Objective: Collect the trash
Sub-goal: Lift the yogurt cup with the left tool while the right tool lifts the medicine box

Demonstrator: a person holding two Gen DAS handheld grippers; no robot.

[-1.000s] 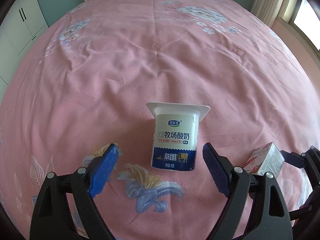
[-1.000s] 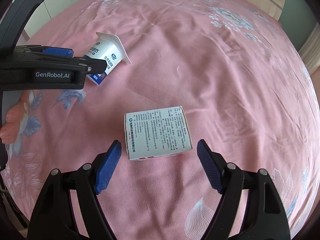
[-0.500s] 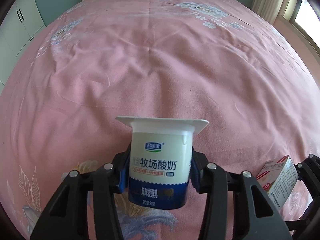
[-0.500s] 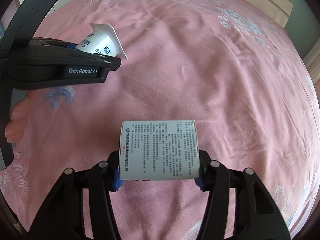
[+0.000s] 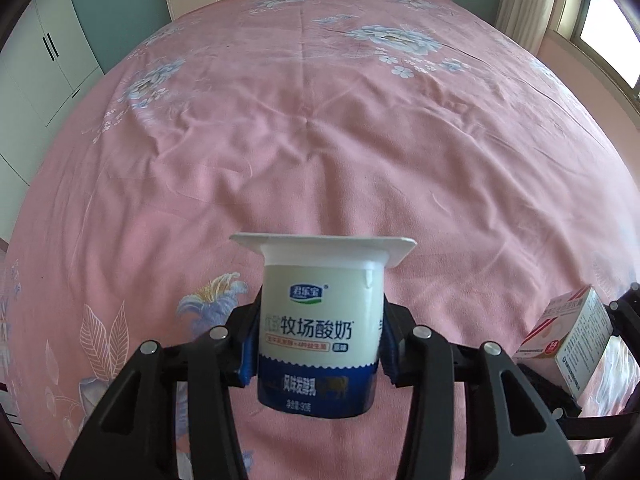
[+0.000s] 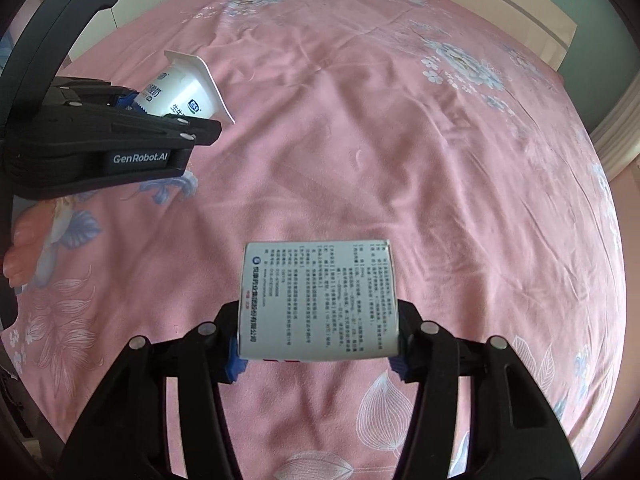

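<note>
Bed (image 5: 320, 152) fills both views, covered by pink floral bedspread (image 6: 400, 140), wrinkled. White wardrobe (image 5: 36, 68) at left edge of left wrist view, curtain (image 5: 524, 4) and window (image 5: 608, 32) at upper right.

Left hand-held gripper (image 5: 318, 354) clenched on yogurt cup (image 5: 320, 320): blue pads pressed against both sides of the cup's lower body, cup upright, white square rim on top, blue band at bottom, lifted clear of the bedspread. Jaws just closed in onto it. Right wrist view shows the same cup (image 6: 188, 94) sticking out of the left hand-held gripper (image 6: 132, 114) at upper left, above the bed.

Right hand-held gripper (image 6: 318, 354) grasping small white carton (image 6: 318, 300), printed text face toward camera, pads on its left and right edges, jaws just closed in on it; carton off the bedspread. Carton (image 5: 568, 340) also visible at right edge of left wrist view, red-and-white side showing.
</note>
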